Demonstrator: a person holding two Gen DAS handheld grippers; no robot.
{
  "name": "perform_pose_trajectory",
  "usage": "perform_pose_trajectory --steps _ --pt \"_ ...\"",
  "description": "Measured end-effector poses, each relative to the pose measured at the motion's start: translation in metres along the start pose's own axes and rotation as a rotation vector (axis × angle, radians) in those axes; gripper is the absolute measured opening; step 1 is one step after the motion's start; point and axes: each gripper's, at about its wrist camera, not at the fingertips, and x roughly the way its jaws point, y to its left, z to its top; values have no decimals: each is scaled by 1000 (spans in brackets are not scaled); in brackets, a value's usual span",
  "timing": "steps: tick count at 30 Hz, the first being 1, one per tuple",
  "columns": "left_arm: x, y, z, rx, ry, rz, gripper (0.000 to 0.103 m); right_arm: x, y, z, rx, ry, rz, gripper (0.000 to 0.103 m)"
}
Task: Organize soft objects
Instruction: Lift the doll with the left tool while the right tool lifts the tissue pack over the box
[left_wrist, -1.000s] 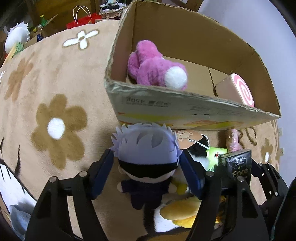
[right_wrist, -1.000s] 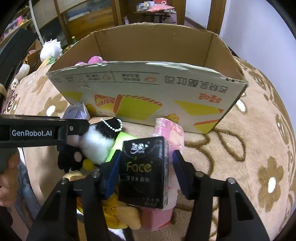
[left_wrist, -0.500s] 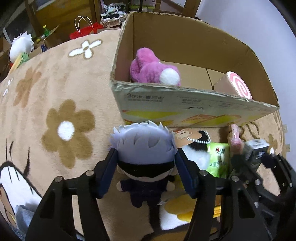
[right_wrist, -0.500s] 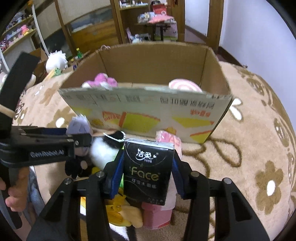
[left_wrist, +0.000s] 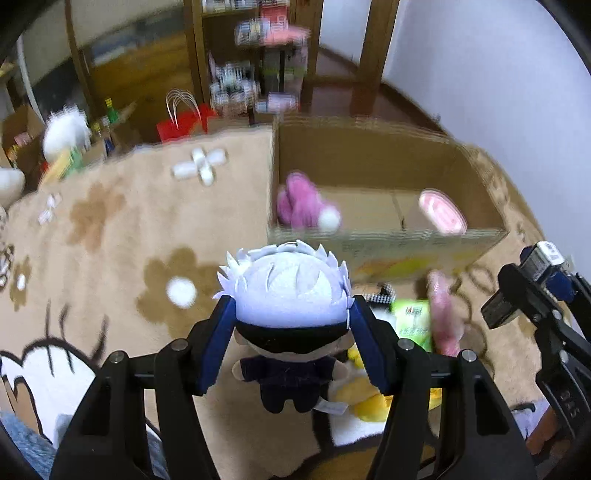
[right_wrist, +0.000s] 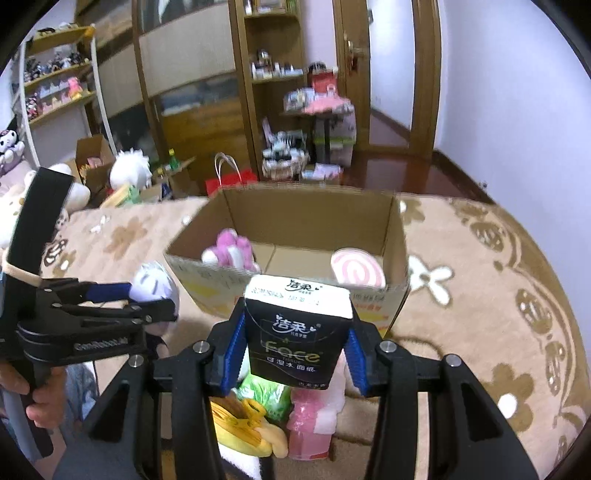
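Two toys already lie inside the cardboard box: a pink plush and a swirl-patterned cushion. Just before its near wall, my left fingers pinch a white-haired plush doll, my right fingers a black tissue pack, both tilted downward above leftover toys on the flowered rug.

2 toys in box

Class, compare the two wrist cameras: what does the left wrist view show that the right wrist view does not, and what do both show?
Left only: the doll's dark body, hanging below the left hand-held gripper.

Right only: the tissue pack's printed front between the right hand-held gripper pads, the toy shelves, and a hand.

Both: the cardboard box, pink plush, swirl cushion, white-haired doll.
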Motion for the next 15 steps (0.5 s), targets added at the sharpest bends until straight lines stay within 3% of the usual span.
perform_pose_trajectory --steps 6,15 --pt "-48 5 14 -37 -188 -36 62 -25 4 15 -16 -105 -5 50" --pt "-86 7 48 -34 -371 -36 62 -57 -3 37 25 -265 -15 50"
